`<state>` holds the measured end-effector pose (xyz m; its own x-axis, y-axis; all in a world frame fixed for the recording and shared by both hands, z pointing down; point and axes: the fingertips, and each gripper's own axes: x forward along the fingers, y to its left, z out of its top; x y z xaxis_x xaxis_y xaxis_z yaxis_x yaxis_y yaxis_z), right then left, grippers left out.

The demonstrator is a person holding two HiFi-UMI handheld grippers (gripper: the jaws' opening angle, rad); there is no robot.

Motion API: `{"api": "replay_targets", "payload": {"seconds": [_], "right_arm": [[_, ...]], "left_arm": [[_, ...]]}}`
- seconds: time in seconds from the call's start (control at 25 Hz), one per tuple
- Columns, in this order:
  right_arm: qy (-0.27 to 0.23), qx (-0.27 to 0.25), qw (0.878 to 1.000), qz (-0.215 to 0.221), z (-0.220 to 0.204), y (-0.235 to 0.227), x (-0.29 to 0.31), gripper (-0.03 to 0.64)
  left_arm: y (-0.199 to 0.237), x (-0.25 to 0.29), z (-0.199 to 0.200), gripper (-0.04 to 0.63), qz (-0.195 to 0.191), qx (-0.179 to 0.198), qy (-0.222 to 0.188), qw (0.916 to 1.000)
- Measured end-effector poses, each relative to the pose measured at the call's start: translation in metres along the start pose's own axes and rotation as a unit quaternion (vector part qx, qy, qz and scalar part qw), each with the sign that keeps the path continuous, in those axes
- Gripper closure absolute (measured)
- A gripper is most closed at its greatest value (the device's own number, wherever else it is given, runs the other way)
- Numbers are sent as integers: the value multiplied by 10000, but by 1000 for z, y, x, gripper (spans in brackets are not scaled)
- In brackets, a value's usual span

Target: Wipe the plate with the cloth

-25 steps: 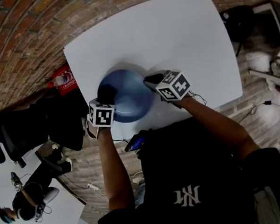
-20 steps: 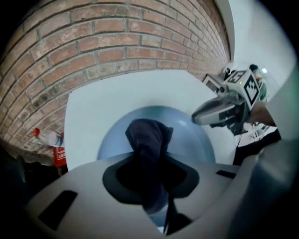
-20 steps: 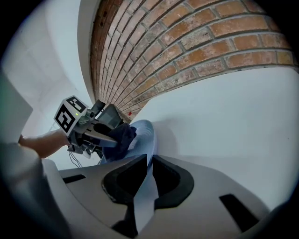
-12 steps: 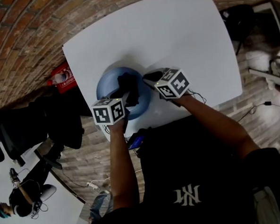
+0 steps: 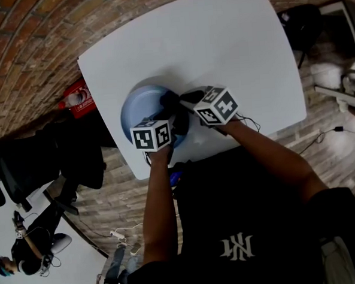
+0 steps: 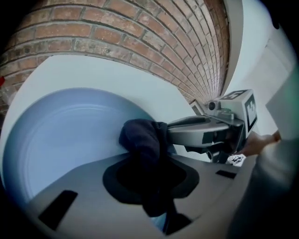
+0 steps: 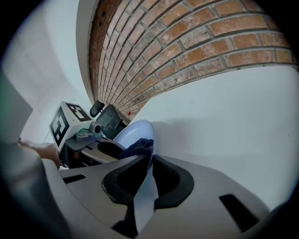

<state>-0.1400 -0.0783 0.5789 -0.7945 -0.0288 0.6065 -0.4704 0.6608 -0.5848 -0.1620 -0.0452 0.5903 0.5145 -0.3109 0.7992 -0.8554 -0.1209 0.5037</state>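
- Head view, looking steeply down: a white rounded-corner table [image 5: 219,40] holds a light-blue round plate [image 5: 139,107] near the edge closest to the person.
- The left gripper [image 5: 175,119] reaches over the right part of the plate, its marker cube [image 5: 151,135] facing up. The right gripper [image 5: 190,97] meets the plate's right rim. The two grippers sit just beside each other.
- Left gripper view: the jaws are closed on a dark navy cloth [image 6: 142,140], which bunches out beyond the black pads [image 6: 184,179].
- The bunched cloth appears to rest on the inside of the plate [image 6: 65,135], though the contact itself is hidden under the fabric. The right gripper [image 6: 201,133] sits just past the cloth.
- Right gripper view: the jaws are pinched onto the plate's rim, and the thin blue edge [image 7: 145,196] runs between the two black pads [image 7: 119,179].
- The cloth [image 7: 138,148] lies on the plate just past the pinched rim, with the left gripper [image 7: 88,135] beside it.
- A red-brown brick wall [image 7: 196,37] rises beyond the far side of the table.
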Motion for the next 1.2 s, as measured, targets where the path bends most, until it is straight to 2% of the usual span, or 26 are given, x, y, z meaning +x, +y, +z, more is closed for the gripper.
{"api": "replay_targets", "payload": {"seconds": [0.12, 0.24, 0.32, 0.52, 0.84, 1.2], "right_arm": [[35, -154, 9999, -8, 0, 1, 0, 557], [74, -268, 9996, -27, 0, 0, -1, 557], [76, -263, 9996, -18, 1, 0, -1, 557], [76, -302, 9995, 16, 0, 1, -1, 557], [73, -353, 9993, 24, -1, -1, -3, 557], [81, -439, 9990, -2, 0, 1, -2, 557]], "left_arm": [[3, 3, -3, 515, 19, 273, 63, 9996], [4, 2, -3, 515, 225, 678, 208, 9972], [7, 0, -4, 515, 328, 791, 273, 9959], [19, -10, -12, 515, 426, 775, 343, 9955], [53, -36, -25, 515, 788, 657, 439, 9938], [82, -58, -38, 515, 1237, 838, 782, 9857]]}}
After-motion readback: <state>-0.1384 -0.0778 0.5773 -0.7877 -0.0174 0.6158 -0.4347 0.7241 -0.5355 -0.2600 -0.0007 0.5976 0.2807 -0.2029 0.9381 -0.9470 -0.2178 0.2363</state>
